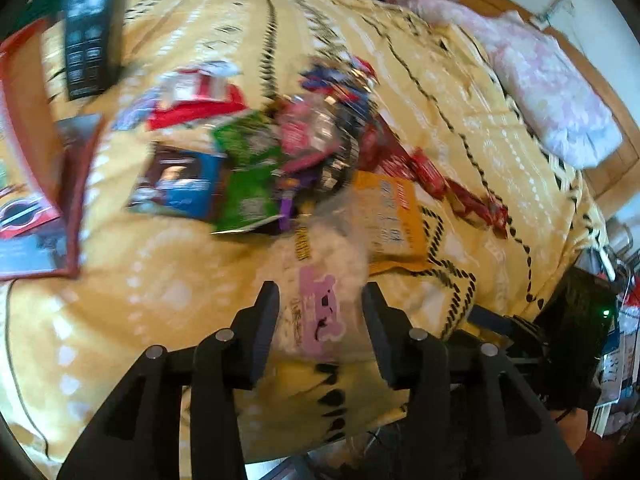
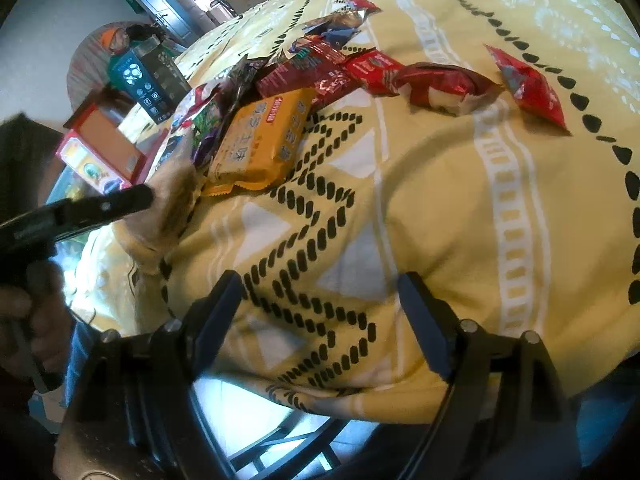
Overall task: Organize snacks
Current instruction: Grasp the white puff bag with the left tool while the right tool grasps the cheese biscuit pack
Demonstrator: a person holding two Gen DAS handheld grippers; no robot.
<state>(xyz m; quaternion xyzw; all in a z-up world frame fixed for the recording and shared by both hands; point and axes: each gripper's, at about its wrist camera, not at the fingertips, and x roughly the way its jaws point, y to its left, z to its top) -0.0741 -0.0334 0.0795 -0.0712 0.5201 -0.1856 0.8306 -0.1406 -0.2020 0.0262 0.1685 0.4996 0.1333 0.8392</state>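
My left gripper (image 1: 320,300) is shut on a clear snack bag with a pink label (image 1: 320,316), held just above the yellow patterned blanket (image 1: 160,280). The bag also shows in the right wrist view (image 2: 176,204), at the tip of the left gripper's finger (image 2: 132,198). Beyond it lies a pile of snacks: an orange packet (image 1: 394,220) (image 2: 264,136), green packets (image 1: 248,172), a blue packet (image 1: 180,188) and red packets (image 1: 428,172) (image 2: 372,70). My right gripper (image 2: 320,300) is open and empty above bare blanket (image 2: 440,208). A lone red packet (image 2: 528,84) lies far right.
Red boxes (image 1: 36,200) (image 2: 100,148) and a dark upright box (image 1: 94,28) (image 2: 146,84) stand at the blanket's left side. A pink floral pillow (image 1: 540,92) lies at the far right. The blanket's edge drops off near me, with dark gear (image 1: 576,320) beside it.
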